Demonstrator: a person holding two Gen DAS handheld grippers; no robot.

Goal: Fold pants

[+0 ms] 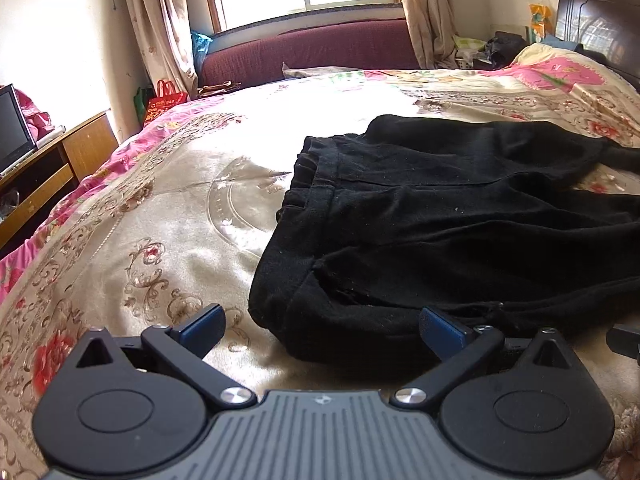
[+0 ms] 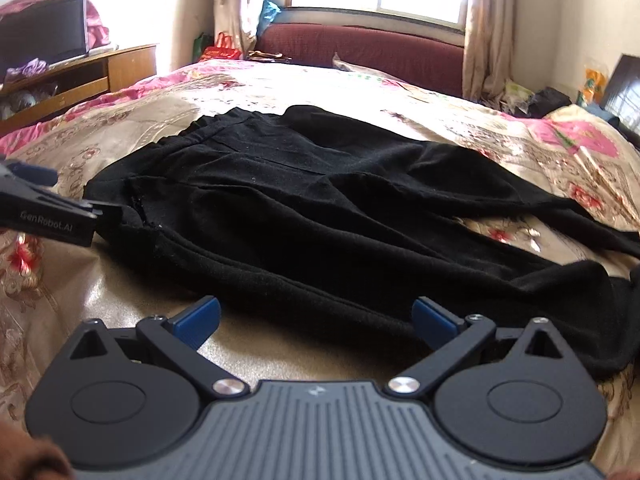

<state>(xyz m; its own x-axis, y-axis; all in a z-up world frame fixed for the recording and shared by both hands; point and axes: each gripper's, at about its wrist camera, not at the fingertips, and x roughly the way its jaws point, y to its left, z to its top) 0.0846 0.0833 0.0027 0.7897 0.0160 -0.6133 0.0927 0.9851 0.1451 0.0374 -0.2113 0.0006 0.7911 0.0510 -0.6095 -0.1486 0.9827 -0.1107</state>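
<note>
Black pants [image 1: 440,216] lie rumpled on the floral bedspread [image 1: 152,240], waistband toward the left and legs trailing off right. My left gripper [image 1: 322,330] stands open at the near waist corner, its blue pads [image 1: 202,330] spread wide with nothing clamped. In the right wrist view the same pants [image 2: 320,208] stretch across the bed. My right gripper [image 2: 316,320] is open at the near edge of a leg, holding nothing. The left gripper [image 2: 48,208] shows at the left of that view, by the waist corner.
A maroon sofa [image 1: 312,50] stands under the window beyond the bed. A wooden cabinet [image 1: 48,172] with a screen is at the left. A dark headboard [image 1: 600,24] and clutter sit at the far right. Bare bedspread lies left of the pants.
</note>
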